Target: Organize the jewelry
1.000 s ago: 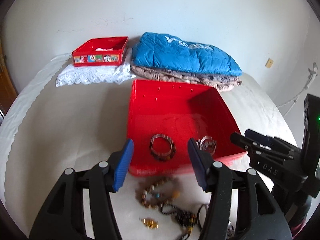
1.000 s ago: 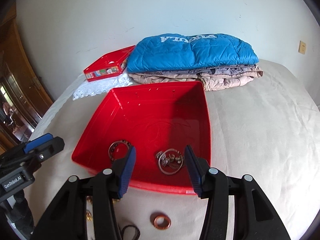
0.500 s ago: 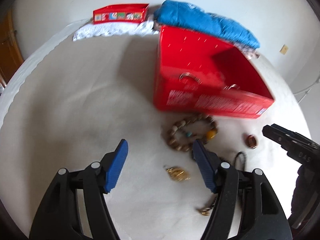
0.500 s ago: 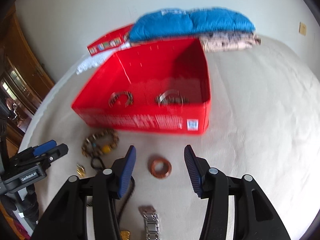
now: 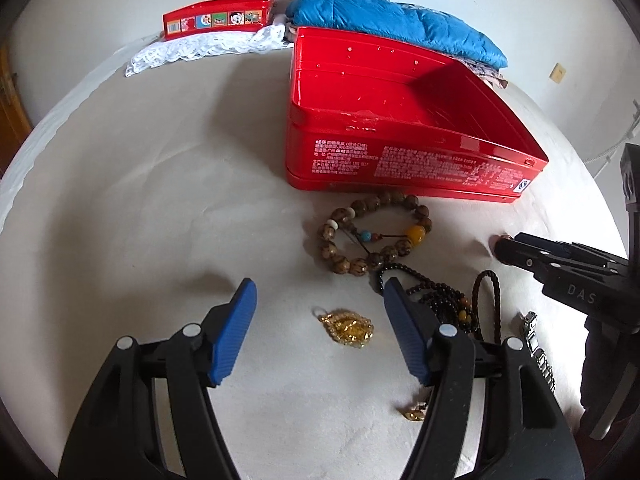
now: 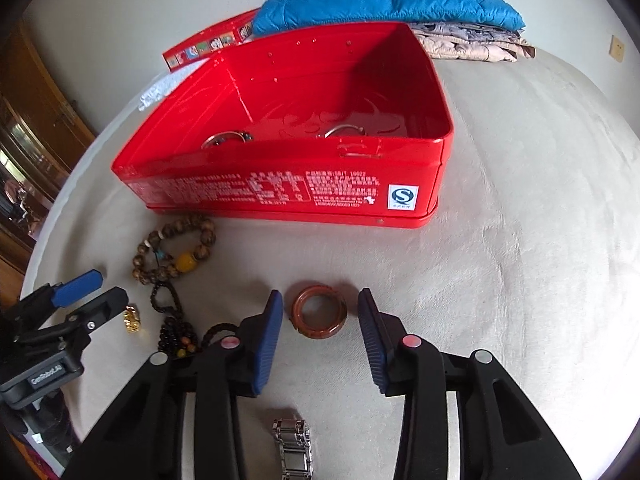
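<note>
A red tin box (image 5: 400, 168) (image 6: 280, 196) stands on the bed with two bangles (image 6: 226, 139) (image 6: 344, 131) inside. In front of it lie a brown bead bracelet (image 5: 374, 234) (image 6: 176, 250), a black bead string (image 5: 444, 300) (image 6: 172, 320), a gold charm (image 5: 350, 327) (image 6: 132, 319), a metal watch band (image 6: 292, 448) (image 5: 538, 352) and a brown ring (image 6: 319, 312). My left gripper (image 5: 320, 292) is open, low over the gold charm. My right gripper (image 6: 320, 308) is open, its jaws on either side of the brown ring.
A smaller red tin (image 5: 220, 18) rests on white lace (image 5: 192, 48) at the back. A folded blue jacket (image 5: 396, 24) (image 6: 384, 0) lies on folded cloth behind the box. A small gold piece (image 5: 414, 414) lies by my left gripper.
Both grippers have pulled back from above the box and dropped low to the bed. The left now frames the gold charm and the right frames the brown ring.
</note>
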Available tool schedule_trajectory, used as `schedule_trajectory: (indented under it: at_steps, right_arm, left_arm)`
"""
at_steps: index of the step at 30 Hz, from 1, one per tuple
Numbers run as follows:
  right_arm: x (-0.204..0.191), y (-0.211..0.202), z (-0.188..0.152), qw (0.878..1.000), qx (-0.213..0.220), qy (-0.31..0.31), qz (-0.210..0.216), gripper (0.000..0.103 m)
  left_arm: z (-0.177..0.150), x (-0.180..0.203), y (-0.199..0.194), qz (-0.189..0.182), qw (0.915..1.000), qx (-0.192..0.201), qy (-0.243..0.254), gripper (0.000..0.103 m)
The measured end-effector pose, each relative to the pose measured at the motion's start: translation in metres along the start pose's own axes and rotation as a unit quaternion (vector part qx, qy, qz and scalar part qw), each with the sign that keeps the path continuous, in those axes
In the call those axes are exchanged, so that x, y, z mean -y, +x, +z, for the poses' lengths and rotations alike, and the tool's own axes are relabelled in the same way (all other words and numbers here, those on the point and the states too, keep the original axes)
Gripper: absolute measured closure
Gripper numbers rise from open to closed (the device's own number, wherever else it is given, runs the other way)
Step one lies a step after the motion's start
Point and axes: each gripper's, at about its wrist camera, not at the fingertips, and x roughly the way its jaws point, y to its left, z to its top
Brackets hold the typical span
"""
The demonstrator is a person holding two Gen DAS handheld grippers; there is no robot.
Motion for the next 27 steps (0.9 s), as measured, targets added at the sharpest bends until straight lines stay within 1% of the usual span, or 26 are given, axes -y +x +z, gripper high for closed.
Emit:
schedule_trajectory:
  at_steps: [2, 3, 4, 9, 13, 15, 18, 21, 26, 27]
  right_arm:
    - [-0.002, 0.0, -0.001, 1.0, 0.001, -0.005, -0.007, 0.065]
    - [-0.003, 0.001, -0.001, 1.0, 0.002, -0.008, -0.014, 0.071]
    - [-0.003, 0.001, -0.001, 1.0, 0.002, -0.01, -0.019, 0.072]
    - [-0.001, -0.002, -0.001, 1.0, 0.006, -0.007, -0.015, 0.073]
    - [0.004, -0.01, 0.0, 1.0, 0.02, 0.001, -0.014, 0.073]
    - [0.005, -0.012, 0.0, 1.0, 0.022, 0.003, -0.012, 0.073]
    - [0.004, -0.01, -0.001, 1.0, 0.019, 0.004, -0.008, 0.073]
    - [0.003, -0.009, 0.0, 1.0, 0.016, 0.004, -0.003, 0.073]
    - [0.005, -0.011, 0.001, 1.0, 0.019, 0.007, 0.0, 0.073]
    - [0.006, -0.011, 0.001, 1.0, 0.019, 0.007, 0.0, 0.073]
  left_arm:
    - [0.0, 0.0, 0.001, 0.0, 1.0, -0.001, 0.0, 0.038]
    - [0.0, -0.001, 0.001, 0.0, 1.0, -0.002, 0.0, 0.038]
    - [0.0, -0.001, 0.003, 0.0, 1.0, -0.005, -0.001, 0.038]
    - [-0.003, -0.001, 0.006, -0.004, 0.9999, -0.015, -0.003, 0.038]
    - [-0.004, 0.002, 0.009, -0.007, 0.9998, -0.021, 0.001, 0.039]
    - [-0.005, 0.003, 0.009, -0.006, 0.9997, -0.023, 0.002, 0.044]
    - [-0.006, 0.002, 0.01, -0.002, 0.9997, -0.024, 0.001, 0.05]
    - [-0.007, 0.003, 0.01, 0.002, 0.9997, -0.026, 0.0, 0.052]
    - [-0.009, 0.009, 0.011, 0.016, 0.9993, -0.027, 0.022, 0.053]
    - [-0.009, 0.008, 0.011, 0.015, 0.9992, -0.027, 0.023, 0.055]
